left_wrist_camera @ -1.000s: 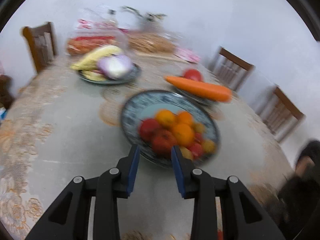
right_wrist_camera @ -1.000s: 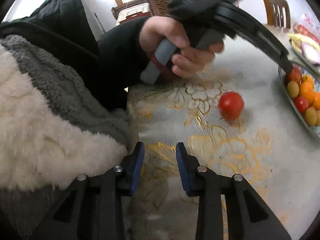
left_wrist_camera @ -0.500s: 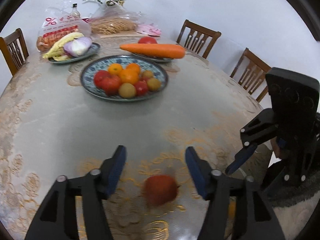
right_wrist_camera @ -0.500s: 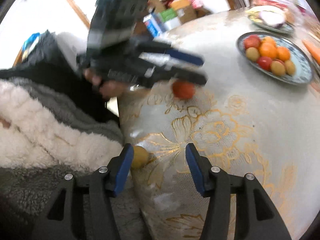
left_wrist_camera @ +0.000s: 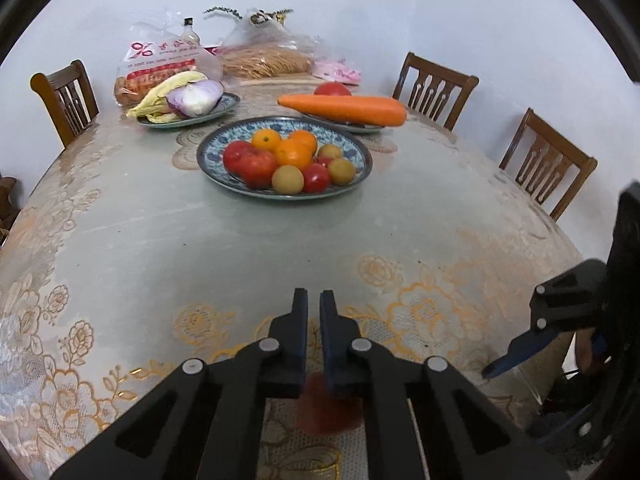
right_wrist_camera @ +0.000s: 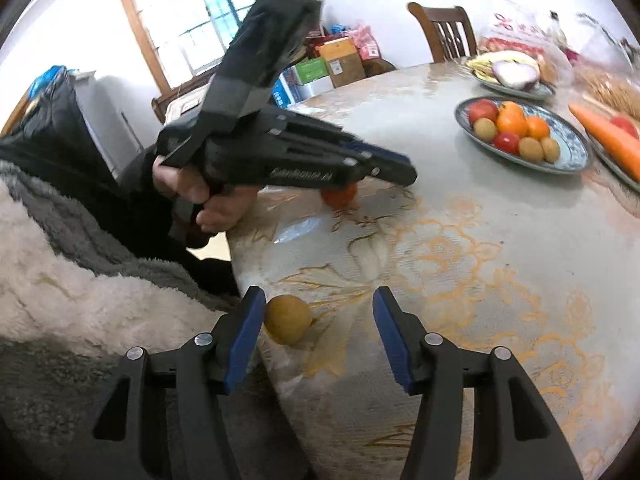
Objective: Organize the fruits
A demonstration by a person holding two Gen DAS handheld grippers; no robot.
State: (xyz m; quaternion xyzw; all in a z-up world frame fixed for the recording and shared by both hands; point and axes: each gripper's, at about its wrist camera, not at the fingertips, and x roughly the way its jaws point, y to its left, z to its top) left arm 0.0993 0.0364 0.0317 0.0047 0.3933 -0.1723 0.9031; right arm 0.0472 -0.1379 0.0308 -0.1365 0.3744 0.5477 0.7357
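Evidently the left gripper (left_wrist_camera: 314, 300) shut its fingers empty above the small red tomato (left_wrist_camera: 332, 412); the right gripper (right_wrist_camera: 319, 294), fingers just opened partway, loosely flanks the round yellow fruit (right_wrist_camera: 288, 319).

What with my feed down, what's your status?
Left claw shut, empty; tomato loose beneath it. Right claw just opening, yellow fruit between, ungripped. Nothing in the way.

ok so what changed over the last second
The left gripper pulled back from the fruit plate to the tomato near the table edge, opened, then closed shut. The tomato shows beneath its fingers, not between the tips. The right gripper swung over the table, jaws opening around a yellow fruit, not clamped. The plate's fruit stayed put.
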